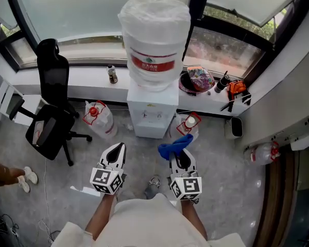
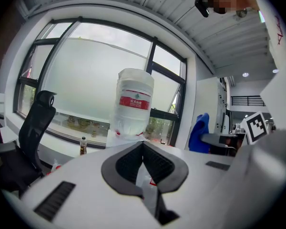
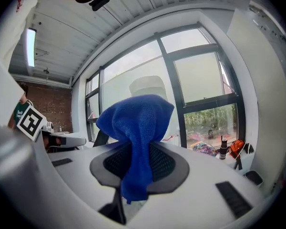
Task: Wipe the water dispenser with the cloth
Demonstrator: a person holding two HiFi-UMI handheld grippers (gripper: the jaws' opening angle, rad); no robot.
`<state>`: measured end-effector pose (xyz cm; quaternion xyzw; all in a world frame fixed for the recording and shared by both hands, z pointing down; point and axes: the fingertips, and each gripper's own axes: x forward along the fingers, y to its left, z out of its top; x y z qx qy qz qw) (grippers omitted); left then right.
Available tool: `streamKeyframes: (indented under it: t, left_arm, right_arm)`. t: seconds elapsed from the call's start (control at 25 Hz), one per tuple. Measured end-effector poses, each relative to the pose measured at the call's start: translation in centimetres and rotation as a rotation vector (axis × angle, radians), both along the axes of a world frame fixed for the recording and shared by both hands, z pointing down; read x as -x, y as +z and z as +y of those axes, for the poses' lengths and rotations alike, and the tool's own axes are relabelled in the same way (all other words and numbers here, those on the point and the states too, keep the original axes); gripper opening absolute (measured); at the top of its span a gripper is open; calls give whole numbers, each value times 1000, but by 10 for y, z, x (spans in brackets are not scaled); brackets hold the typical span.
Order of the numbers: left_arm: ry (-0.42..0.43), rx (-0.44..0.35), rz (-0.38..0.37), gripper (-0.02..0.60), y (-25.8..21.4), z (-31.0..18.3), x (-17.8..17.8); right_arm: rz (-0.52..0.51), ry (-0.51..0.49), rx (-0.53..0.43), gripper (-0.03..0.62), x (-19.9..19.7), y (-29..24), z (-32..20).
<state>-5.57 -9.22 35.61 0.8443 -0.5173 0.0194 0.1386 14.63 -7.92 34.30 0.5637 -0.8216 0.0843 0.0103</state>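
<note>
A black office chair stands on the grey floor below the white window sill. On the sill are a small dark bottle, a bowl of colourful bits and an orange-and-black tool. On the floor under the sill stand a red-capped jug and a second jug – well apart.

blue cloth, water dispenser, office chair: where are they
blue cloth (image 3: pixel 136 123): right gripper view, bunched upper part
water dispenser (image 1: pixel 150 121): head view, white cabinet front
office chair (image 1: pixel 55 80): head view, backrest
</note>
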Motion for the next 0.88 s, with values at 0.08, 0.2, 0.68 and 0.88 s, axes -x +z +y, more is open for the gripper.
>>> streamKeyframes:
  t: [0.08,0.2,0.68,0.88]
  left_arm:
    - [-16,-2,-4,11,1,-10,-7]
    - [-18,-1,-16,11,9,-19,-17]
    - [7,17,3,11,28,-64,-1]
    - [21,30,8,11,37,-80,14]
  right_arm:
    - [3,-14,-4,103,-8,1,-16]
    - [4,-16,10,103,-18,12,-31]
    - [37,83,56,103,-28,50,-98]
    - [60,143,39,103,-33,51,-129]
